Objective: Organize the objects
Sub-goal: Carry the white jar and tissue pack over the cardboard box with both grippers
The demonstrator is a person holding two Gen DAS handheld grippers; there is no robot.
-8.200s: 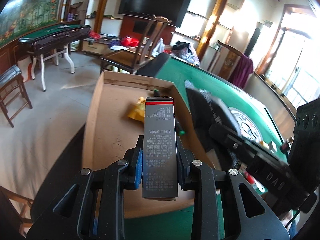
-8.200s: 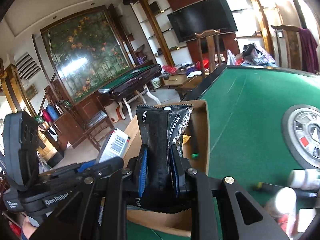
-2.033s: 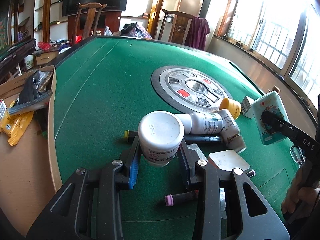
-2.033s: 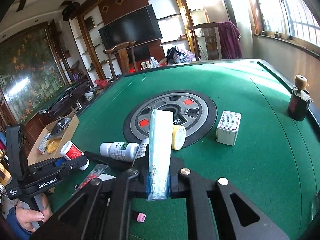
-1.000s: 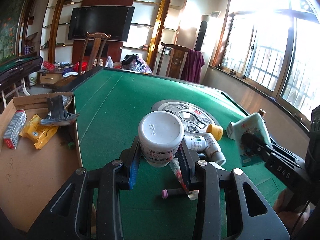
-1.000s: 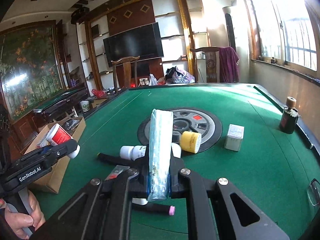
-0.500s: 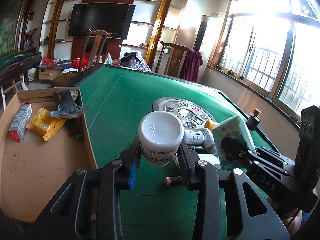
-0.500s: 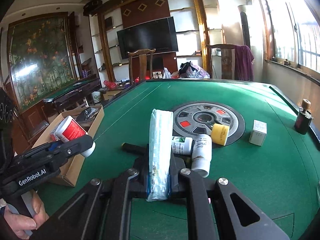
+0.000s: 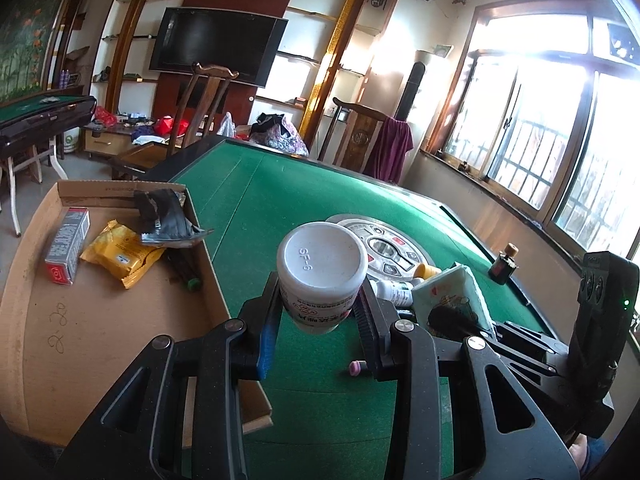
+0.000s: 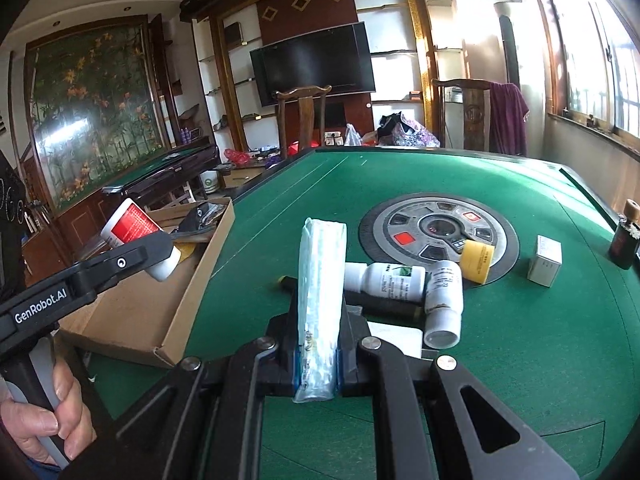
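My left gripper (image 9: 318, 322) is shut on a white jar with a red label (image 9: 322, 276), held above the green table near the cardboard box (image 9: 112, 320). The same jar (image 10: 136, 236) shows in the right wrist view over the box (image 10: 188, 292). My right gripper (image 10: 318, 354) is shut on a pale blue tissue pack (image 10: 320, 296), which also shows beside the left gripper as a tissue pack (image 9: 452, 296). In the box lie a grey carton (image 9: 66, 246), a yellow packet (image 9: 120, 254) and a black pouch (image 9: 168, 220).
On the felt by the round centre panel (image 10: 436, 228) lie two white bottles (image 10: 442, 300), a yellow cap (image 10: 476, 260), a black pen (image 10: 384, 306), a small white box (image 10: 544, 260) and a dark bottle (image 10: 624, 242). A pink-tipped tube (image 9: 356, 366) lies near my left fingers.
Both grippers have carried their loads leftward toward the cardboard box. The box now fills more of the left wrist view, and the jar hangs nearer its edge.
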